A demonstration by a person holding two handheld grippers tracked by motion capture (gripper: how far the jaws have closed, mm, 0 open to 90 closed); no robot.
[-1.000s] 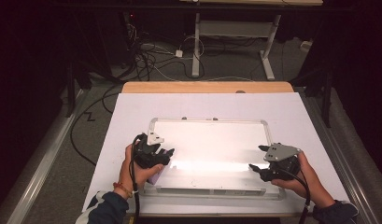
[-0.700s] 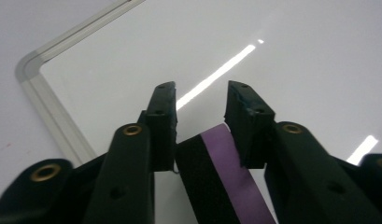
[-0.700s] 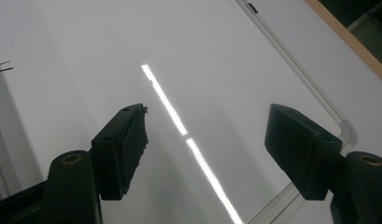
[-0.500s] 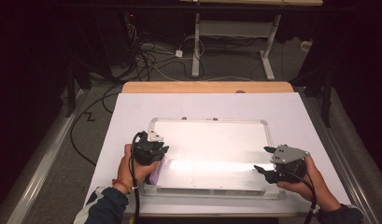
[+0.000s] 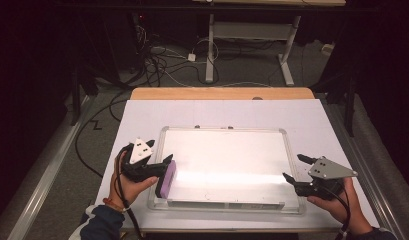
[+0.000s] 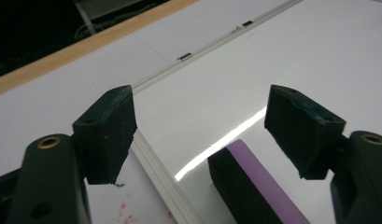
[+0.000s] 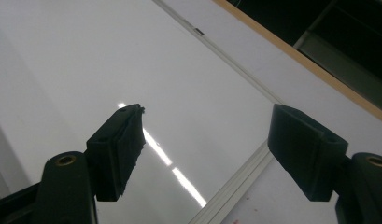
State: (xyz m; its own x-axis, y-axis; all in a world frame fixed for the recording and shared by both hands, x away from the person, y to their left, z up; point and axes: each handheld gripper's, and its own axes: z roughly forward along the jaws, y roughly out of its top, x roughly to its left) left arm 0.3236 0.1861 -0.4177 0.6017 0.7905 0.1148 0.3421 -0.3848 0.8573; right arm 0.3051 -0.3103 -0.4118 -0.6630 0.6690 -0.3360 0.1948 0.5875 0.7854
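A purple eraser (image 6: pixel 268 186) with a black felt face lies between the left tool's (image 6: pixel 200 126) just-opened jaws, unheld.

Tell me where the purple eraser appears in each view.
High view: eraser at lower left, on the whiteboard corner.
Left gripper view: eraser at bottom centre.
Right gripper view: I do not find it.
Shared landmark: the whiteboard's pale frame.

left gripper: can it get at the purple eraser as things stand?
Probably yes. The left gripper has just opened its jaws, and the eraser lies on the whiteboard just below and between them, apart from both pads. Nothing stands in the way.
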